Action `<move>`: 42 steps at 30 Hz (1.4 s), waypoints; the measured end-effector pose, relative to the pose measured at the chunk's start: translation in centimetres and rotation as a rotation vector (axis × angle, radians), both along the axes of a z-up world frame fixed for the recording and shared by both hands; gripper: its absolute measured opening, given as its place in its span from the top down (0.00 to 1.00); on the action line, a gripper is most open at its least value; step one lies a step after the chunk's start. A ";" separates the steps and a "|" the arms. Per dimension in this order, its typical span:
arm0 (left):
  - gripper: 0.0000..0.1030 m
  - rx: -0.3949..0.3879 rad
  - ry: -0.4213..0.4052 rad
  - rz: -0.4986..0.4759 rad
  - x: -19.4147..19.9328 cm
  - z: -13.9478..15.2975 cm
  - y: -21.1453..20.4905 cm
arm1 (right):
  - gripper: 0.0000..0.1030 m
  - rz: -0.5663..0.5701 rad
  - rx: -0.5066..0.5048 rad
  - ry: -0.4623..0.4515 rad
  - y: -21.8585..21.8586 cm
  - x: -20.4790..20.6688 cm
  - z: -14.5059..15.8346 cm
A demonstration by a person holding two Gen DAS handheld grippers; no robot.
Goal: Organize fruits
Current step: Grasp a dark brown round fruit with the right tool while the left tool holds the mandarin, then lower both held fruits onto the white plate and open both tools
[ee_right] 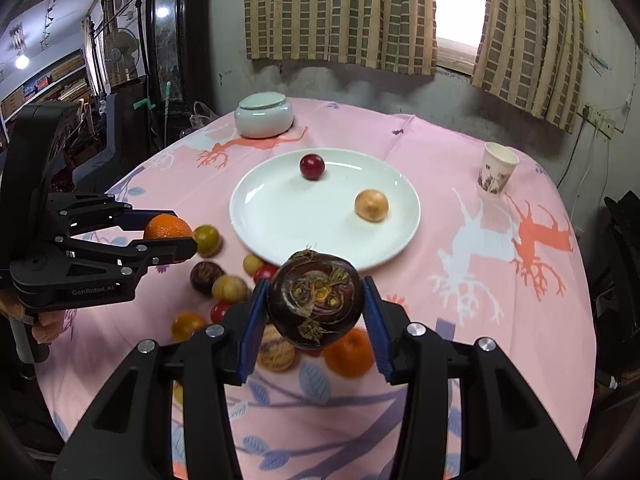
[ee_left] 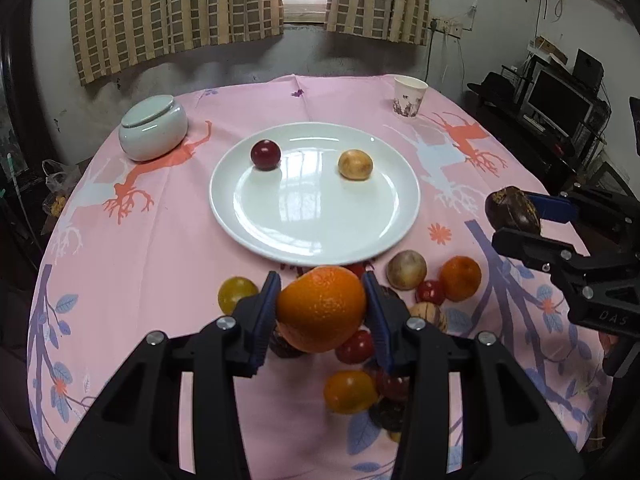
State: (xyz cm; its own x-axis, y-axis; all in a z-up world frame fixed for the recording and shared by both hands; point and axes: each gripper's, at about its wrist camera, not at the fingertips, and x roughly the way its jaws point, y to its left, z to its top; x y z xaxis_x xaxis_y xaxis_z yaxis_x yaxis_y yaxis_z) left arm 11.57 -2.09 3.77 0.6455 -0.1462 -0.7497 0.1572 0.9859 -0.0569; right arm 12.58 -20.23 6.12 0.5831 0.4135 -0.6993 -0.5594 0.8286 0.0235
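White plate (ee_left: 248, 220) holds 2 fruits: red (ee_left: 265, 154), tan (ee_left: 355, 164).

A round table under a pink cloth (ee_left: 160, 240) printed with deer and branches carries everything. Near its middle sits a white plate (ee_left: 320, 240). A pale lidded bowl (ee_left: 153, 127) stands at the far left, a paper cup (ee_left: 409, 97) at the far right, both well apart from the plate. Loose fruit (ee_right: 224, 280) lies on the cloth just beside the plate's near rim: an orange (ee_left: 460, 278), a beige round one (ee_left: 406, 270), a yellow-green one (ee_left: 237, 294), small red ones and dark ones, bunched close together
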 end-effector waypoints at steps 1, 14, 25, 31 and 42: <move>0.59 -0.003 -0.002 0.005 0.6 0.1 0.0 | 0.55 0.000 -0.001 -0.002 0.2 0.6 0.1; 0.59 0.015 0.050 0.071 9.1 -2.3 -0.2 | 0.55 -0.037 -0.029 0.076 2.2 8.8 -3.4; 0.59 0.021 0.125 0.123 12.9 -6.3 0.7 | 0.55 -0.037 -0.079 0.157 3.8 11.9 -7.1; 0.59 0.028 0.133 0.130 13.7 -7.1 0.8 | 0.55 -0.052 -0.087 0.175 3.8 13.0 -7.8; 0.59 0.039 0.122 0.129 14.2 -7.3 0.5 | 0.55 -0.071 -0.096 0.198 4.2 14.5 -9.2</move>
State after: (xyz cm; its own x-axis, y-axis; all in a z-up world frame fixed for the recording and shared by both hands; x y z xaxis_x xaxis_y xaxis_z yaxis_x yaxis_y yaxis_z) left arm 25.80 -1.62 -3.50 0.5608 -0.0376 -0.8271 0.0239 0.9993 -0.0292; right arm 27.03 -16.00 -3.06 0.4559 0.3021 -0.8372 -0.4919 0.8694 0.0458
